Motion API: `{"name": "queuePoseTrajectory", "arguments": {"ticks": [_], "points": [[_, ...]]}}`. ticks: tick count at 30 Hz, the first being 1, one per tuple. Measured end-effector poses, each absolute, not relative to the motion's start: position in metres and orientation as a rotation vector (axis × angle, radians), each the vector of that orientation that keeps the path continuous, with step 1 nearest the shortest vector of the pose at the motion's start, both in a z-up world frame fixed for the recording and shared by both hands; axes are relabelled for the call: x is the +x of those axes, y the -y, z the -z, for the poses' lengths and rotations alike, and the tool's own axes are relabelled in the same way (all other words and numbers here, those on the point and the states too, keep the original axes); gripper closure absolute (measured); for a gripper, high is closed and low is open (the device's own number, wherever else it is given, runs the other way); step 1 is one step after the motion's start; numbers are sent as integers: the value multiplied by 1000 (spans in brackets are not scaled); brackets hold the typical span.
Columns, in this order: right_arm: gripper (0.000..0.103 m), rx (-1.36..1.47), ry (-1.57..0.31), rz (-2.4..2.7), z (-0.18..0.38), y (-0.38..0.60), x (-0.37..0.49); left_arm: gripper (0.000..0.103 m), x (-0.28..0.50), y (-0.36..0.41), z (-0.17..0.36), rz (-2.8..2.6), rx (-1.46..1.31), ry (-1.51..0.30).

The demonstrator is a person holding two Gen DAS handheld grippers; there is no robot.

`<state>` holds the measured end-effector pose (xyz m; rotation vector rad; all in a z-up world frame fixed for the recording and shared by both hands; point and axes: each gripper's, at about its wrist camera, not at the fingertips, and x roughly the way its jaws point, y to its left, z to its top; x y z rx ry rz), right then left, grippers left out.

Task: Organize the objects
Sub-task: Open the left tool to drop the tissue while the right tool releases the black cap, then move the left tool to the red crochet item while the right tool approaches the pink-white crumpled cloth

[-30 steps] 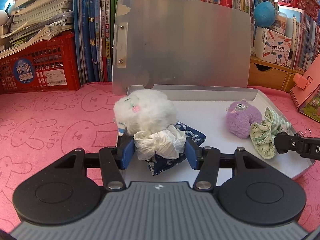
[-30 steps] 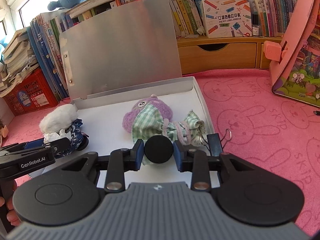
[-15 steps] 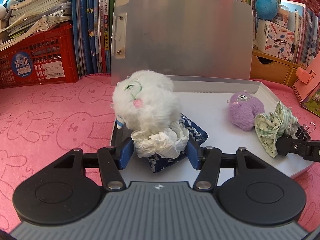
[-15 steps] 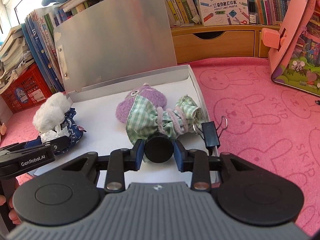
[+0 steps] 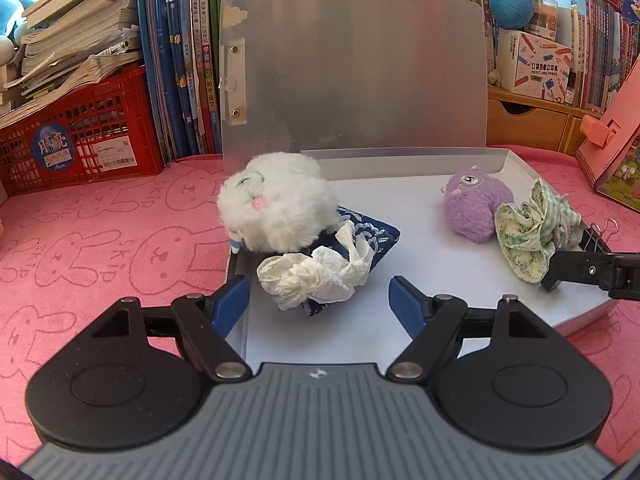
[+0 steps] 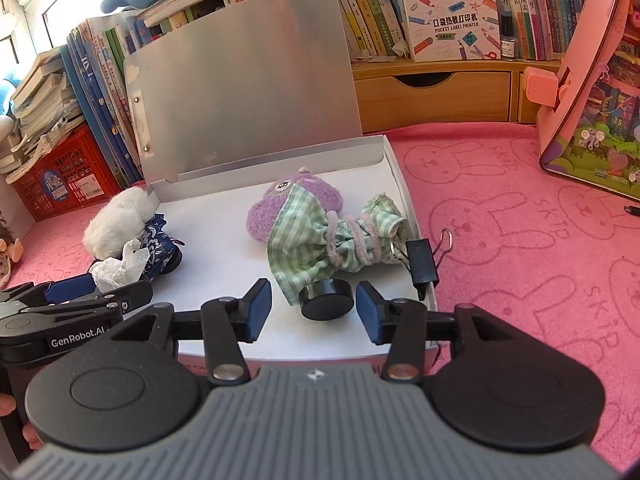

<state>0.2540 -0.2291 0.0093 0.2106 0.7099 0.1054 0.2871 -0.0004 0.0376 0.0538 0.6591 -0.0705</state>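
A grey open box (image 5: 400,336) (image 6: 224,256) lies on the pink mat with its lid upright. Inside at the left sit a white plush (image 5: 276,204) (image 6: 116,224), a blue patterned pouch (image 5: 372,236) (image 6: 160,248) and a crumpled tissue (image 5: 316,274) (image 6: 120,268). My left gripper (image 5: 320,304) (image 6: 100,292) is opening; the tissue lies between its pads, untouched. At the right lie a purple plush (image 5: 472,208) (image 6: 304,204), a green checked cloth (image 5: 528,232) (image 6: 320,248) and a black round puck (image 6: 328,298). My right gripper (image 6: 314,312) is opening around the puck, pads apart from it.
A black binder clip (image 6: 422,264) (image 5: 596,236) rests on the box's right rim. A red crate (image 5: 72,144), stacked books (image 5: 180,60), a wooden drawer unit (image 6: 432,92) and a pink toy house (image 6: 592,80) line the back and right. Pink mat (image 6: 520,220) surrounds the box.
Both grippers have opened. The left let go of the tissue and pouch; the right let go of the black puck, which now rests in the box.
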Motion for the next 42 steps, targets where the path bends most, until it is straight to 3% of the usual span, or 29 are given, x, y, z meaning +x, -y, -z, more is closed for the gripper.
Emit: {"name": "queuePoseTrajectory", "arguments": {"ticks": [6,26,42], "points": [[36,193,-666,-126,-24,229,230,22,257,-4,-56,84,24,-623],[25,116,-559,-243,-33,217,115,6,126,-25,-61,89,10,-420],[18,20,-495,-281,-9,187,43,4,125,-49,-33,48,39,-439]]}}
